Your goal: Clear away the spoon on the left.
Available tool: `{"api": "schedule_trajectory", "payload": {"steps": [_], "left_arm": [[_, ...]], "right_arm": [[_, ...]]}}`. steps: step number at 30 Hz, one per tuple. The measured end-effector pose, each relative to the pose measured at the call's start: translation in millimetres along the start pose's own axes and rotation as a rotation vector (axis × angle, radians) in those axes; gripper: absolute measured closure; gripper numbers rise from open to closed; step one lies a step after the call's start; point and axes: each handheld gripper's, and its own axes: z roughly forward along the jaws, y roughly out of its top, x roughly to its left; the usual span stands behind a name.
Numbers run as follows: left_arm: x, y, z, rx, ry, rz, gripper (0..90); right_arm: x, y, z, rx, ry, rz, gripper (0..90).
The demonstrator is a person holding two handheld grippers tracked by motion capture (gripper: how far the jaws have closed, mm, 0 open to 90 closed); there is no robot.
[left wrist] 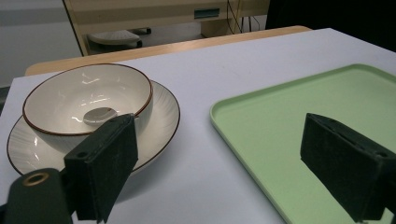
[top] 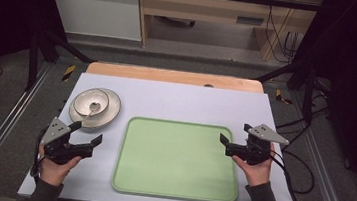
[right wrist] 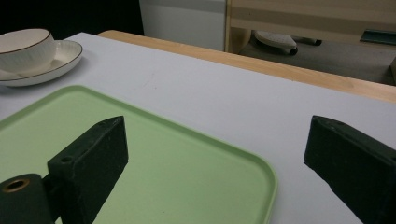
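Note:
A white bowl (top: pixel 92 102) with a dark rim sits on a white ribbed plate (top: pixel 108 116) at the table's left. The bowl (left wrist: pixel 86 100) and plate (left wrist: pixel 161 116) lie just beyond the left jaw in the left gripper view. A pale green tray (top: pixel 178 158) lies empty in the middle. My left gripper (top: pixel 86 135) hovers open between plate and tray, nothing between its jaws. At the tray's right edge my right gripper (top: pixel 235 138) stands open and empty, and its view looks across the tray (right wrist: pixel 187 172) toward the bowl (right wrist: pixel 23 46) and plate (right wrist: pixel 65 58).
A white mat (top: pixel 181 98) covers the table, with a wooden edge (top: pixel 174 76) at the back. Black frame posts (top: pixel 33 55) stand at both sides. Cables (top: pixel 300 168) trail off the right edge. Cabinets stand beyond the table.

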Motion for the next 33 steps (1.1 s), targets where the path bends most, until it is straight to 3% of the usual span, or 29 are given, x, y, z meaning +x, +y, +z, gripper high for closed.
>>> {"api": "schedule_trajectory", "payload": {"steps": [16,22,27,33], "left_arm": [[6.1,-3.5,0.8,0.029,-0.003,0.029,13.3],[9.1,-4.9,-3.6,0.040,0.034,0.049,13.3],[14.7,-5.8,-3.3,0.040,0.053,0.033,13.4],[20.8,-2.6,0.3,0.040,0.079,0.043,15.4]], "right_arm": [[2.2,-1.8,3.6,0.013,0.010,0.001,6.7],[2.0,-1.7,3.3,0.018,0.010,0.002,6.8],[1.9,-1.5,3.4,0.022,0.014,0.004,6.8],[2.6,-2.0,5.5,0.030,0.016,0.006,6.9]]}}
